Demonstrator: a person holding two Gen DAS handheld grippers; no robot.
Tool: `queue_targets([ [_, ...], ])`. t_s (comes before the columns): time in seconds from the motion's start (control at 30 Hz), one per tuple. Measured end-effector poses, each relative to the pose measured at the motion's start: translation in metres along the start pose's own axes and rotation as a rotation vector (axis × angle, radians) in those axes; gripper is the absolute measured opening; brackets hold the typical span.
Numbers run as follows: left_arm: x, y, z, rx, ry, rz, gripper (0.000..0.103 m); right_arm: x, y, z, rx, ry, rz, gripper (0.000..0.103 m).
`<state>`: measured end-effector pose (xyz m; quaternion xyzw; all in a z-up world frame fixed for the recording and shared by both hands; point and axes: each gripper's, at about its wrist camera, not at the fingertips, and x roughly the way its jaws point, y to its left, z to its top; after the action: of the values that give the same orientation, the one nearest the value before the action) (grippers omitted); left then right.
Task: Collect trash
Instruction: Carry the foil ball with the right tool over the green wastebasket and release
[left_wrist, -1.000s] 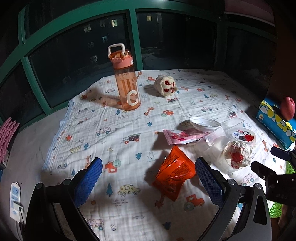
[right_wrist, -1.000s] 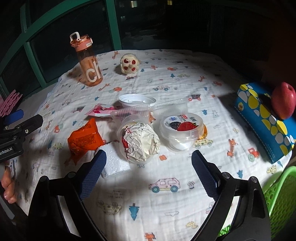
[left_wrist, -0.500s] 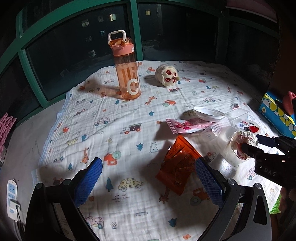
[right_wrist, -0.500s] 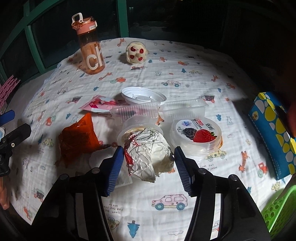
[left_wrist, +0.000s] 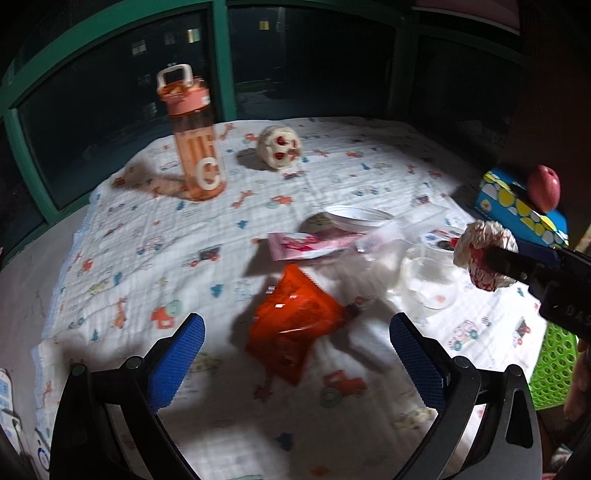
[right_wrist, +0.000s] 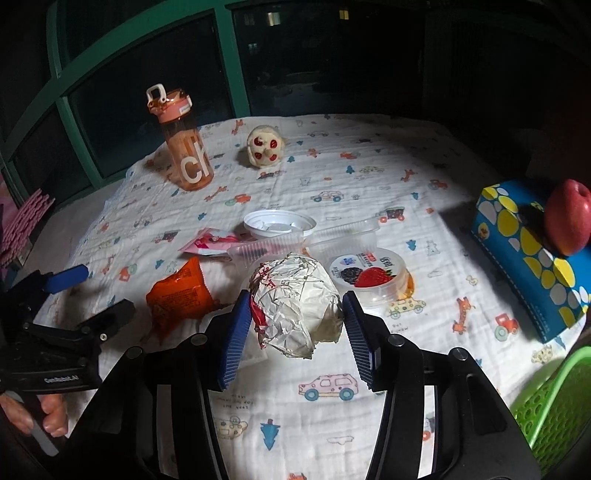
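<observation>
Right gripper (right_wrist: 293, 325) fingers grasp the crumpled wrapper ball (right_wrist: 295, 302); they have just been closing on it. Left gripper (left_wrist: 295, 354) released above the orange packet (left_wrist: 291, 321). Risk: the light, crushable ball may slip out in transit.

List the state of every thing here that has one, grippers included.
right gripper: jaws just closed, shut on crumpled wrapper ball, lifted
left gripper: open, empty
clear cup: upright, empty
orange bottle: upright, capped
orange snack bag: lying flat
yogurt tub: sealed
</observation>
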<state>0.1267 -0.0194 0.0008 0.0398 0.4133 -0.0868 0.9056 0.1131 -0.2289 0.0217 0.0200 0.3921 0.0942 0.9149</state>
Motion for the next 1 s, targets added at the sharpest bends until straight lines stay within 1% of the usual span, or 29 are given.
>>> queue_targets([
  [0.23, 0.012, -0.056, 0.003, 0.091, -0.014, -0.097, 0.097, -0.045, -0.035, -0.019, 0.067, -0.035, -0.061, 0.050],
  [0.37, 0.025, -0.084, 0.005, 0.151, -0.016, -0.130, 0.096, -0.068, -0.059, -0.036, 0.110, -0.046, -0.108, 0.050],
  [0.47, 0.038, -0.098, 0.007, 0.169, -0.003, -0.155, 0.096, -0.084, -0.078, -0.050, 0.149, -0.053, -0.144, 0.050],
  [0.5, 0.043, -0.102, 0.008, 0.170, 0.001, -0.160, 0.095, -0.089, -0.084, -0.055, 0.163, -0.056, -0.158, 0.050],
  [0.57, 0.052, -0.103, 0.010, 0.159, 0.022, -0.177, 0.088, -0.098, -0.098, -0.065, 0.188, -0.062, -0.178, 0.050],
  [0.6, 0.058, -0.104, 0.011, 0.147, 0.043, -0.200, 0.084, -0.102, -0.104, -0.070, 0.201, -0.064, -0.189, 0.050],
  [0.63, 0.063, -0.105, 0.011, 0.142, 0.056, -0.213, 0.082, -0.106, -0.110, -0.075, 0.214, -0.065, -0.197, 0.050],
  [0.8, 0.076, -0.109, 0.008, 0.147, 0.075, -0.162, 0.082, -0.116, -0.136, -0.096, 0.275, -0.057, -0.227, 0.050],
  [0.9, 0.082, -0.113, 0.007, 0.171, 0.078, -0.132, 0.082, -0.118, -0.149, -0.108, 0.303, -0.045, -0.241, 0.050],
  [1.0, 0.088, -0.116, 0.009, 0.182, 0.086, -0.122, 0.082, -0.121, -0.159, -0.117, 0.325, -0.039, -0.254, 0.051],
])
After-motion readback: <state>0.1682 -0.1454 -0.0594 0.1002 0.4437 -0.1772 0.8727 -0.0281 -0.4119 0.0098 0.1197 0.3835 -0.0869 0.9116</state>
